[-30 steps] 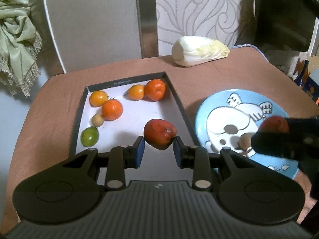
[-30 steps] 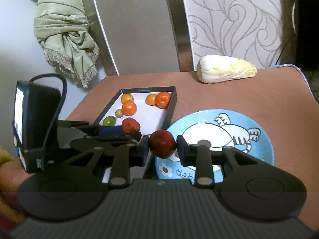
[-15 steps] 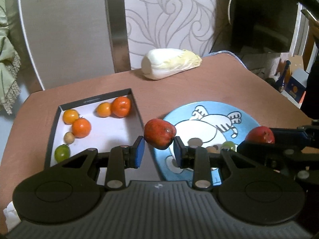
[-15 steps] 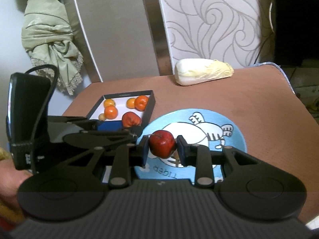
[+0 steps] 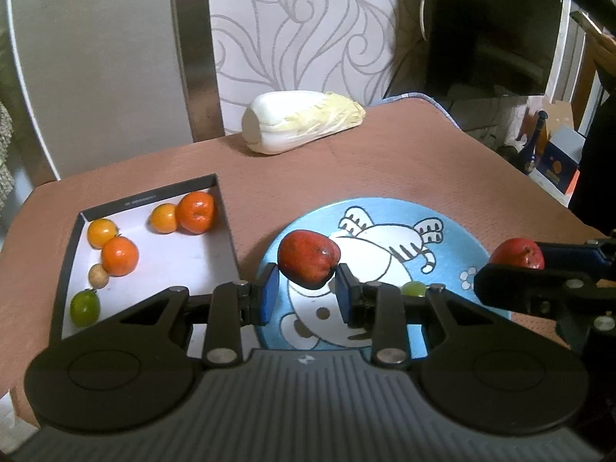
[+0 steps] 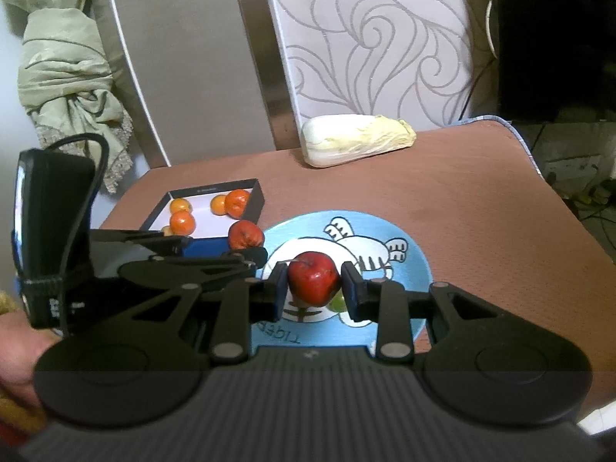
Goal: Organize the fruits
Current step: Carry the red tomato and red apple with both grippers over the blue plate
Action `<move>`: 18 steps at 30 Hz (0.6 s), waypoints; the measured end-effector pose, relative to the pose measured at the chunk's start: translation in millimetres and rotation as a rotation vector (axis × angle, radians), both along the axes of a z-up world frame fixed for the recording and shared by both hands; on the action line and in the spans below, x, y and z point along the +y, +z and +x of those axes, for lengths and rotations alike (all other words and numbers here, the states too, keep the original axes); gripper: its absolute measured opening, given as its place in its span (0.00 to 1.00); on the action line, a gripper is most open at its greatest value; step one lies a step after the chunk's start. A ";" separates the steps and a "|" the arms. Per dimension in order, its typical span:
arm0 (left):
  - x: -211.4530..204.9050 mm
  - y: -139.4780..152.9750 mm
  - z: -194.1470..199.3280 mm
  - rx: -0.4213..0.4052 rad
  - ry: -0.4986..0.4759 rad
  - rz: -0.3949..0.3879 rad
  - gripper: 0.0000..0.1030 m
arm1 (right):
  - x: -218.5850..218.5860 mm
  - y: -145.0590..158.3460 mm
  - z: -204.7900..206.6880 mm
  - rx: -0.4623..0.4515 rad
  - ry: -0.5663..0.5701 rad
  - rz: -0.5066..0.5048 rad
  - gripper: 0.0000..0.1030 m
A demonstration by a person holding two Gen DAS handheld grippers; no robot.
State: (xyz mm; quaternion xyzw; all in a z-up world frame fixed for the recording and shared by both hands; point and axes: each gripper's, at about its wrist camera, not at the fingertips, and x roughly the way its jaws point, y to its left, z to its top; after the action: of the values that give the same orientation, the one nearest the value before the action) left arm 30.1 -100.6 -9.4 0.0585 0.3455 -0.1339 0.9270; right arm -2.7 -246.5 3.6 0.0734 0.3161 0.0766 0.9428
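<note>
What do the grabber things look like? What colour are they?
Both are black plastic. Each has a ribbed grey body with two round discs, silver screws, and thin jointed arms that end in flat blue fingers. The left gripper, seen from the right gripper, also carries a black box with a black cable looping off its top and a strap around it.

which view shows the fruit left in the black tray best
The left wrist view. It looks down into the black tray, showing all six fruits apart: four orange ones, a small tan one and a green one. In the right wrist view the tray is farther away and the left gripper covers its near part.
</note>
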 end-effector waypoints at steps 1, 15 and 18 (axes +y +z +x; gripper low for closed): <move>-1.1 -0.4 0.8 0.000 -0.003 0.000 0.36 | -1.4 0.2 -0.3 0.000 -0.006 0.000 0.32; -20.6 -9.9 13.7 0.024 -0.039 -0.002 0.36 | -13.2 0.1 -6.8 0.002 -0.034 -0.003 0.32; -24.2 -11.7 16.5 0.029 -0.048 -0.003 0.36 | -13.2 0.0 -6.8 0.003 -0.039 -0.004 0.32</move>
State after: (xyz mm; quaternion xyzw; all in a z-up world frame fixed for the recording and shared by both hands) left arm 46.6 -124.8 -21.1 0.0636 0.3572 -0.1575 0.9185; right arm -9.5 -259.7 3.6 0.0777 0.3164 0.0575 0.9437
